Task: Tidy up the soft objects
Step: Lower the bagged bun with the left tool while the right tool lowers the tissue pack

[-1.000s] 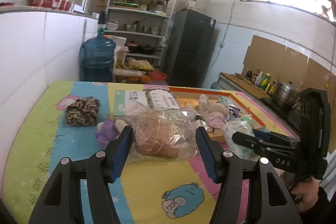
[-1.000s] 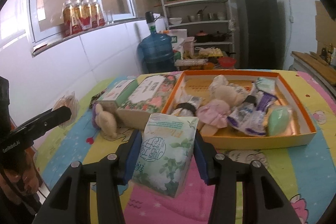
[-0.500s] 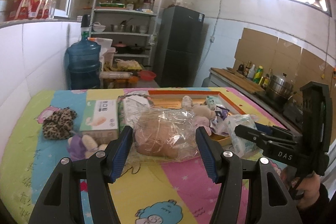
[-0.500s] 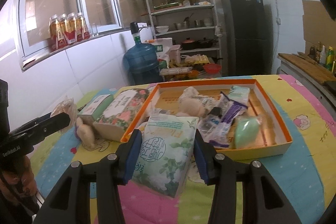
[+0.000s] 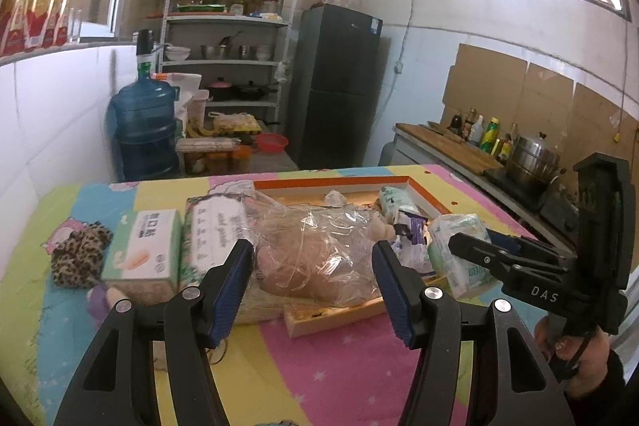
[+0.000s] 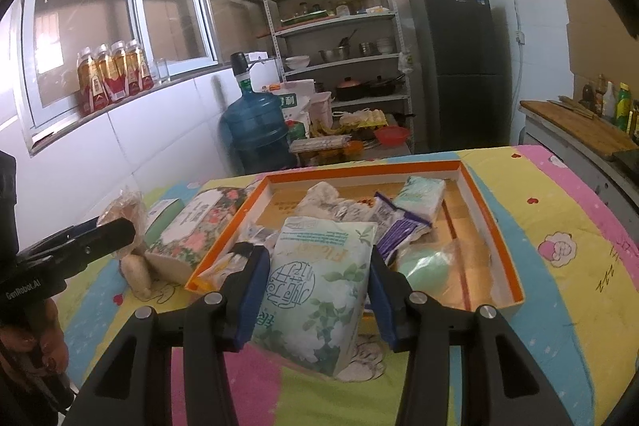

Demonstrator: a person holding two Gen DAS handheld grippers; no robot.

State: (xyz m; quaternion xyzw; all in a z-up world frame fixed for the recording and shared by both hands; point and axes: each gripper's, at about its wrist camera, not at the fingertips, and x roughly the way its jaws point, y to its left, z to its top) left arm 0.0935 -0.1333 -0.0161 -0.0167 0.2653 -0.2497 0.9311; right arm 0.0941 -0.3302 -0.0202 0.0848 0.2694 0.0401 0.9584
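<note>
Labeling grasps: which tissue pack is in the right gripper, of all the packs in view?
The soft green-floral pack, clamped in the right gripper above the tray's near edge. The others lie in the tray or left of it.

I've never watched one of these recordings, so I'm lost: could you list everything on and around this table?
Tissue pack: one, white-green floral, in the right gripper.
Plastic-wrapped soft item: one, tan in clear wrap, in the left gripper.
Tray: one, orange-rimmed, mid-table, holding several wrapped soft items.
Tissue boxes: two, one pale green, one floral, left of the tray.
Leopard-print scrunchie: one, brown, at the table's left.
Tablecloth: one, cartoon-patterned, multicoloured.
Water jug: one, blue, behind the table.
Fridge: one, dark, by the back wall.
Shelf rack: one, pale, holding cookware.
Left gripper: black, blue pads.
Right gripper: black, blue pads.
</note>
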